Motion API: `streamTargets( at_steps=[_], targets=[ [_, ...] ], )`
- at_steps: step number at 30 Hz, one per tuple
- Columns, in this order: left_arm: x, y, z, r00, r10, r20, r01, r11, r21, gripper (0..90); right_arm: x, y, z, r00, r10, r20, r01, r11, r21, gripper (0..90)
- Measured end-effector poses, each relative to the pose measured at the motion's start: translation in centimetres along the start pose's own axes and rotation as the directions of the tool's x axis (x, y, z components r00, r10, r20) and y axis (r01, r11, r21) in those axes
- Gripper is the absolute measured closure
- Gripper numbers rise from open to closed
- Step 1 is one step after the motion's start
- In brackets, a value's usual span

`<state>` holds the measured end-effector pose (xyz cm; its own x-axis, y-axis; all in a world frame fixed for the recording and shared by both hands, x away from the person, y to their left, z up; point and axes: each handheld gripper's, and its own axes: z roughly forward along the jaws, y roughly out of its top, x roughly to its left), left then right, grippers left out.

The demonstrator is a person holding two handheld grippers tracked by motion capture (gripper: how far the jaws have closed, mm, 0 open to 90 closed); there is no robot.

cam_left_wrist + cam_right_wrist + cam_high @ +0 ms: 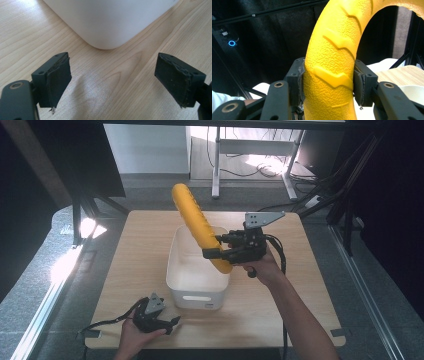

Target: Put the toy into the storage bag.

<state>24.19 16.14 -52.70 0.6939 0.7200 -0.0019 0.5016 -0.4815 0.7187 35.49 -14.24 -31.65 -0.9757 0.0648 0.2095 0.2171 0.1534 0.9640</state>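
A light wooden table [300,290] stands on grey carpeted floor [150,195]. Beyond it is a white desk frame [216,165] with 2 visible legs, and loose cables [265,167] lie beneath it. Black panels [395,195] close off the right side. A sunlight patch [87,227] falls at left. 1 blue ring light [231,43] glows against a dark backdrop.
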Motion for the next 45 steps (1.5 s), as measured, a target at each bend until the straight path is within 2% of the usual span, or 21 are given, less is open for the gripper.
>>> streamTargets(
  at_steps=[32,40,43,45],
  targets=[
    [-0.1,0.0,0.1,1.0,0.0,0.001,0.0,1.0,0.004,13.9,-0.5,-2.6,1.1,0.9987,0.038,-0.034,-0.037,0.999,0.039,50.8],
    [-0.1,0.0,0.1,1.0,-0.001,0.003,0.001,1.0,0.005,13.8,-0.9,-3.6,1.3,0.9974,0.06,-0.04,-0.057,0.997,0.058,50.6],
    [-0.1,-0.1,0.1,1.0,-0.001,0.004,0.001,1.0,0.005,13.8,-1.2,-4.2,1.5,0.9965,0.072,-0.042,-0.069,0.994,0.083,50.3],
    [-0.1,-0.1,0.2,1.0,0.0,0.005,0.0,1.0,0.005,13.8,-1.3,-4.5,1.6,0.9975,0.063,-0.033,-0.059,0.994,0.096,49.9]
  ],
)
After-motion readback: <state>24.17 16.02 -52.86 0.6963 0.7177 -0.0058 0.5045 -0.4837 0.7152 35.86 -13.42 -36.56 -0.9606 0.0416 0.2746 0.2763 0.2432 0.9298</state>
